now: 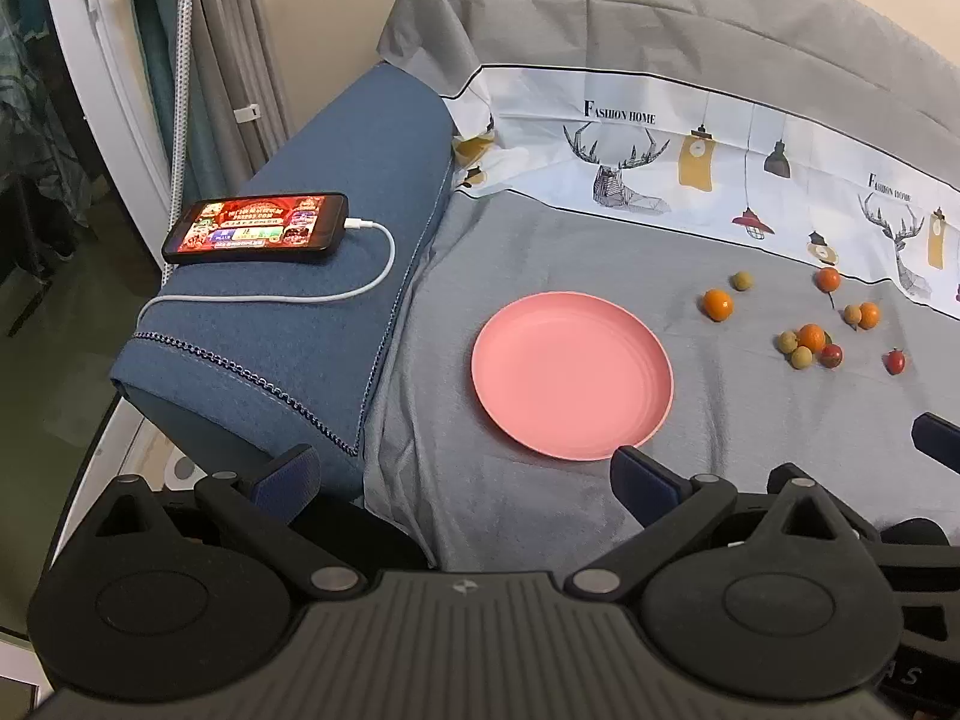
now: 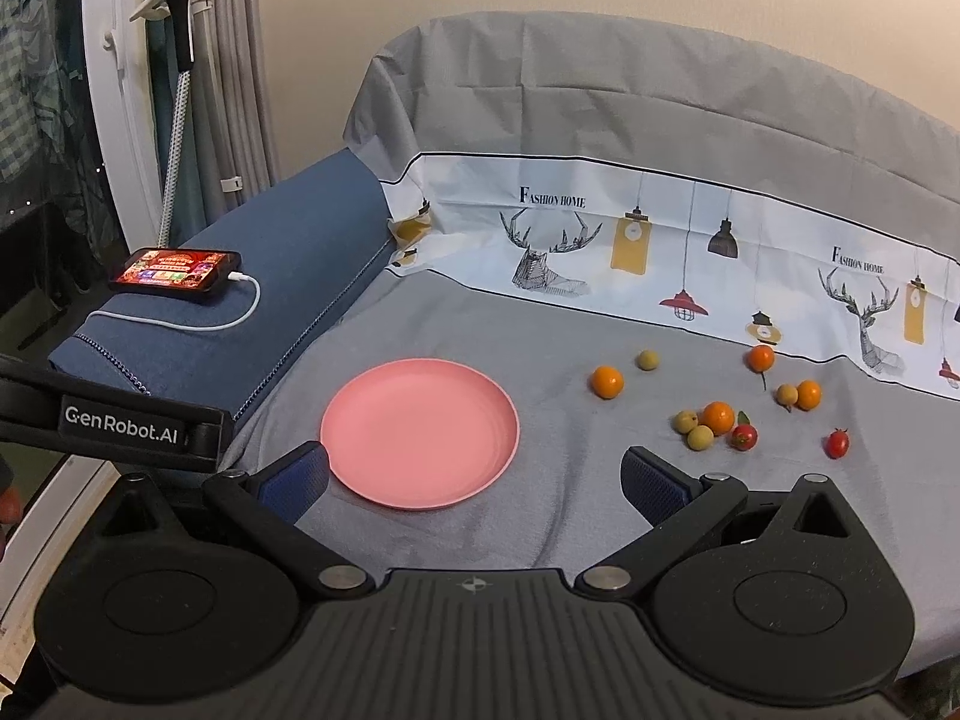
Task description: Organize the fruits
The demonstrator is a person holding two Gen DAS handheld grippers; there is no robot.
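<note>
An empty pink plate (image 1: 570,375) (image 2: 420,432) lies on the grey cloth. To its right are scattered fruits: several small oranges (image 1: 718,304) (image 2: 607,381), several tan longans (image 1: 742,281) (image 2: 647,360), and two red cherry tomatoes (image 1: 894,361) (image 2: 836,443). A cluster of orange, longans and tomato (image 2: 717,420) sits nearest the right gripper. My left gripper (image 1: 462,474) is open, near the plate's front edge, holding nothing. My right gripper (image 2: 474,474) is open too, in front of the plate, holding nothing. The left gripper's body (image 2: 120,420) shows at the right wrist view's left edge.
A blue sofa armrest (image 1: 312,300) (image 2: 240,288) stands left of the cloth, with a lit phone (image 1: 258,228) (image 2: 174,273) and white charging cable on it. A patterned sheet with deer and lamps (image 1: 690,168) lines the backrest behind the fruits.
</note>
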